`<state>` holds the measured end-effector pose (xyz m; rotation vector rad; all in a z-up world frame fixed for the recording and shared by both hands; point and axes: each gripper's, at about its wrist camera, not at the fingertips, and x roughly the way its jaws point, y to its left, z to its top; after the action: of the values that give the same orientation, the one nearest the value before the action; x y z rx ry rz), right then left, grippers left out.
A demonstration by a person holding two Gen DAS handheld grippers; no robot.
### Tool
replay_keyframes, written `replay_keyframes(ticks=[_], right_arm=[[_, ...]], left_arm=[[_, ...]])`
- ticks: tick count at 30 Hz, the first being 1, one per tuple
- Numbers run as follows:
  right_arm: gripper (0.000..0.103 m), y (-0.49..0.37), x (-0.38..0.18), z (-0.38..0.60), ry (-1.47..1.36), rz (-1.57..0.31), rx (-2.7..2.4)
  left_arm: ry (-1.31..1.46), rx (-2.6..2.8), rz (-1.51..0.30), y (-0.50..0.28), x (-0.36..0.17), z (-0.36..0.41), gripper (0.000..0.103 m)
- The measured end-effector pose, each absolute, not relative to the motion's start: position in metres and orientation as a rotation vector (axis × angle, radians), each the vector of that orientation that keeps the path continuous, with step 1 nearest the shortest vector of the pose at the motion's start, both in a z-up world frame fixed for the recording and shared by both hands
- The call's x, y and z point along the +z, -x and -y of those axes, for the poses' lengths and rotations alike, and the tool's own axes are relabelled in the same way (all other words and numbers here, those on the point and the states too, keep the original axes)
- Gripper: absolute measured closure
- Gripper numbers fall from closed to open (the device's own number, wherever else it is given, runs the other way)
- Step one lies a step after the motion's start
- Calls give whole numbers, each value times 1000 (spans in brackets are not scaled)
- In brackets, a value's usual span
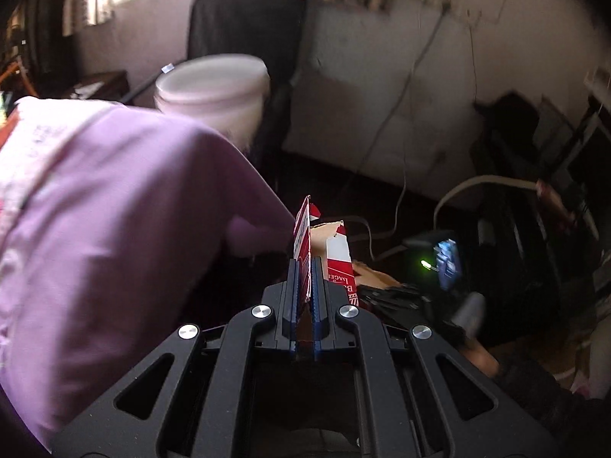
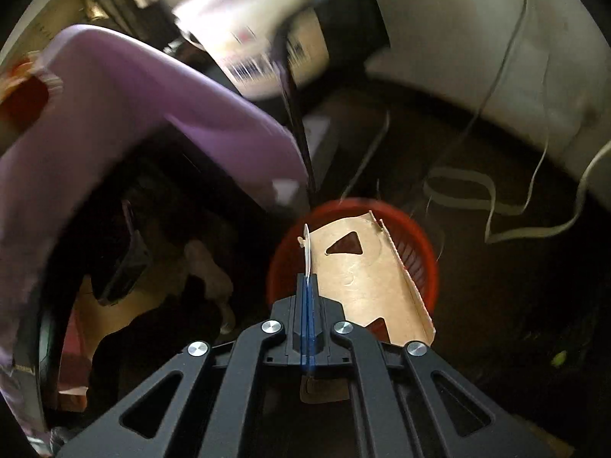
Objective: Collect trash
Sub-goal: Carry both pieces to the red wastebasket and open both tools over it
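My left gripper (image 1: 304,267) is shut on a red and white cardboard carton (image 1: 336,255), whose flap sticks up between the blue pads. My right gripper (image 2: 307,280) is shut on a brown cardboard piece (image 2: 366,278) with cut-out holes, held just above a red mesh waste basket (image 2: 416,252) on the dark floor. A thin white edge of the cardboard pokes up past the fingertips.
A lilac cushion or seat (image 1: 99,236) fills the left of both views. A white lidded bucket (image 1: 214,91) stands behind it by a dark chair (image 1: 248,23). Cables (image 2: 508,206) trail over the floor by the wall. Dark electronics (image 1: 515,229) sit at right.
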<state>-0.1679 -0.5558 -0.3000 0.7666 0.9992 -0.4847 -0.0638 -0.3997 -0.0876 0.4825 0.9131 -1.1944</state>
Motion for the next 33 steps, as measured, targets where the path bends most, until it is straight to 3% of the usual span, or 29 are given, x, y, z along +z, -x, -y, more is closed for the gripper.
replay_keyframes(ticks=[4,10,15,18,19,20,22,24,25,33], right_arm=[[99,181,-327,579,-922,-965,-524],[98,218,-291,586,-821,-911,-662],[98,236,-269,581,-763,-882,-714],[97,238,-265,577,-749,-890,-707],[97,237,-265,572,-745,-895,-698],[97,238,-264,570,-738,-901,-693],[93,231,-266,561,-705,-924,-680],[65,223,-269,553,-687,-948,-667],[61,219,-271,549,-678,-960,-672],[46,181,-292,514,-607,-1117,-627]], left_arm=[[-568,-1178,-950,71,-123,420,96],[-672,-1203,-1033,81,-179,453,96],[-777,-1191,-1117,90,-251,500,88],[-862,-1093,-1129,91,-286,516,74],[-891,-1060,-1136,93,-294,514,61],[-904,-1044,-1137,93,-298,510,55],[-909,-1038,-1118,92,-297,500,47],[-926,-1015,-1086,91,-292,487,38],[-934,-994,-1059,90,-288,478,34],[-924,-889,-1012,75,-267,430,25]])
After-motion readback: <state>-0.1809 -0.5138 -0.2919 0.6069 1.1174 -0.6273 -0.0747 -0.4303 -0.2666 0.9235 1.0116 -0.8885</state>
